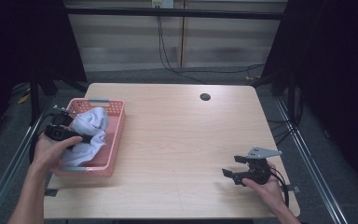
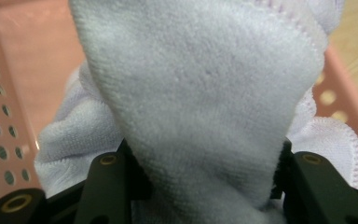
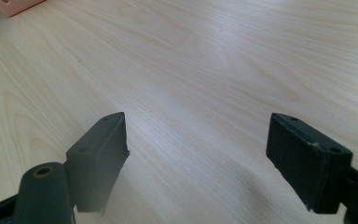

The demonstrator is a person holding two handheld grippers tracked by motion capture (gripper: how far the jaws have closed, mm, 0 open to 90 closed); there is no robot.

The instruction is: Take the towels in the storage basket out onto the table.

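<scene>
- Looking down from the high view, a pink basket [image 1: 114, 140] sits at the left edge of the bench [image 1: 182, 140], and a white towel [image 1: 91, 123] lies bunched inside it, rising a little above the rim.
- In the same view the left gripper [image 1: 81, 138] reaches into the basket from its left side, the person's hand wrapped round its body, and its tip meets the towel's folds.
- Near the front right corner of the bench, well apart from the basket, the right gripper [image 1: 233, 169] is held just above the wood, pointing left, with a grey three-cornered plate on top.
- A small dark hole [image 1: 205, 97] shows in the bench top towards the far edge.
- In the left gripper view a thick fold of the towel [image 2: 205, 107] stands between the two black fingers [image 2: 107, 186], which press on it from both sides, so the left gripper is clamped on the cloth.
- The rest of the cloth hangs down behind that fold, and the perforated wall of the basket [image 2: 0, 116] runs along the left, with its pink floor beyond.
- In the right gripper view the two fingers [image 3: 100, 154] stand wide apart with only bare wood of the bench [image 3: 200, 70] between them; they grip nothing.
- A pink corner of the basket [image 3: 18, 4] peeks in at the top left of that view.
</scene>
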